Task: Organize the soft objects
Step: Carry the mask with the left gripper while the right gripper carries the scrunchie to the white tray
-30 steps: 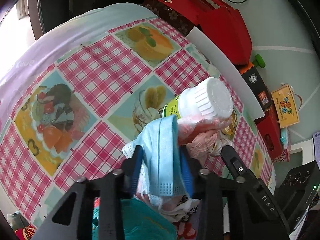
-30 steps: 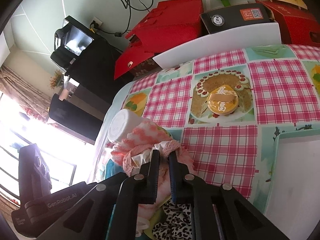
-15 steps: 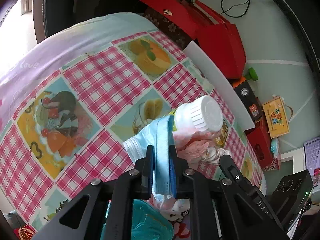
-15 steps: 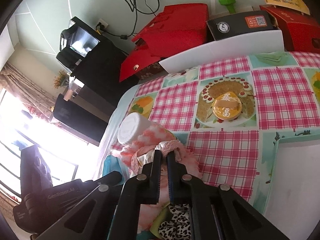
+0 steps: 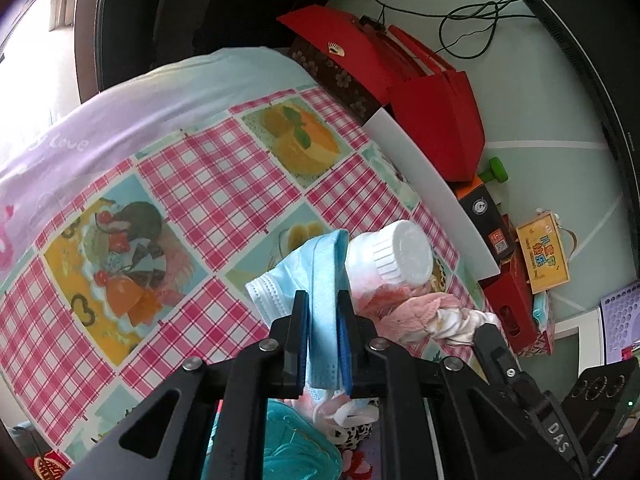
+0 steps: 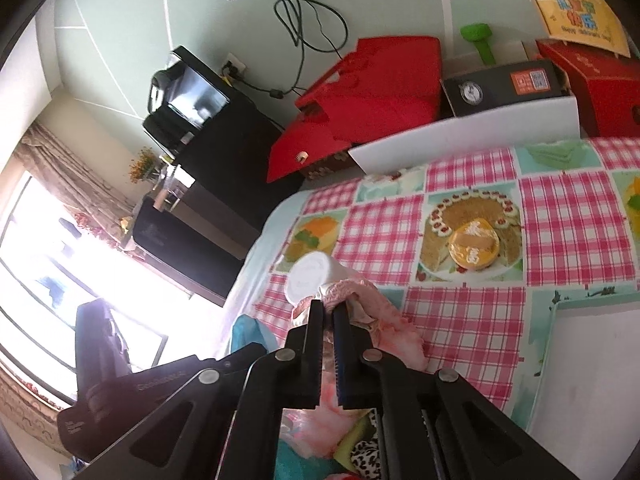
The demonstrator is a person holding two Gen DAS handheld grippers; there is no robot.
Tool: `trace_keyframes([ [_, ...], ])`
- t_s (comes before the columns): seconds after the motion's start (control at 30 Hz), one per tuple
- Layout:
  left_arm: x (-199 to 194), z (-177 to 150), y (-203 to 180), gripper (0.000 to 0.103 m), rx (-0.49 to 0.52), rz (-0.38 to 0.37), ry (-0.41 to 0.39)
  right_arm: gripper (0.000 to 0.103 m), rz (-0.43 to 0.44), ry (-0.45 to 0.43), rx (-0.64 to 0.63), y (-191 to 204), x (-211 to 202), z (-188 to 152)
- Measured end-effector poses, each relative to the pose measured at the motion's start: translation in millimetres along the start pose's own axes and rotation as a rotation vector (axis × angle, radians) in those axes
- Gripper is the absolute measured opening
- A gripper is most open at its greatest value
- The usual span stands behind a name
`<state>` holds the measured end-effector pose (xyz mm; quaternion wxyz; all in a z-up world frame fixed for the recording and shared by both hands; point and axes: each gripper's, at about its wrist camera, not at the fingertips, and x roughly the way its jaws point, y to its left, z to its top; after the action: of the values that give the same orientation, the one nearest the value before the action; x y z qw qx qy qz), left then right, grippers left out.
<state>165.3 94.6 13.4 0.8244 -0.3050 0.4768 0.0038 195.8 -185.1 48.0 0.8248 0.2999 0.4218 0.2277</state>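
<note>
My left gripper [image 5: 322, 300] is shut on a light blue face mask [image 5: 320, 276], held above the checked tablecloth [image 5: 200, 184]. Just right of it a white-capped bottle [image 5: 400, 256] sits tilted among pink cloth. My right gripper [image 6: 328, 308] is shut on a pink lace cloth [image 6: 352, 292], lifted beside the same bottle [image 6: 312, 276]. That lace cloth [image 5: 424, 312] and its cream end show in the left wrist view, with the right gripper's black body [image 5: 516, 380] behind. Below both grippers lies a pile of soft things: teal cloth [image 5: 296, 440], leopard-print fabric [image 6: 364, 456] and pink fluffy cloth [image 6: 396, 340].
A white tray [image 6: 592, 360] lies on the table at the right. A white board [image 6: 464, 140] stands along the table's far edge, with red boxes [image 6: 380, 88], a black box [image 6: 500, 88] and a green dumbbell [image 6: 480, 40] on the floor behind.
The left jaws closed onto the blue mask and lifted it a little. The right gripper, shut on the pink lace cloth, rose with it.
</note>
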Motion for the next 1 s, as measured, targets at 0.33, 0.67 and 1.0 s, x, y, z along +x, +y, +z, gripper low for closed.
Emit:
trace_keyframes([
  [0.33,-29.1,1.7,-10.1,0.013,0.042,-0.034,-0.074,0.005,0.039,-0.086,-0.036,22.5,-40.5,9.9],
  [0.67,-56.8,-4.6,-31.6,0.013,0.108,-0.091,-0.128,0.005,-0.014,-0.231,-0.056,27.8,-111.7,17.3],
  [1.0,-60.2,-30.4,-73.8,0.013,0.227,-0.131,-0.118,0.005,-0.105,-0.377,0.011,1.5,-196.0,6.7],
])
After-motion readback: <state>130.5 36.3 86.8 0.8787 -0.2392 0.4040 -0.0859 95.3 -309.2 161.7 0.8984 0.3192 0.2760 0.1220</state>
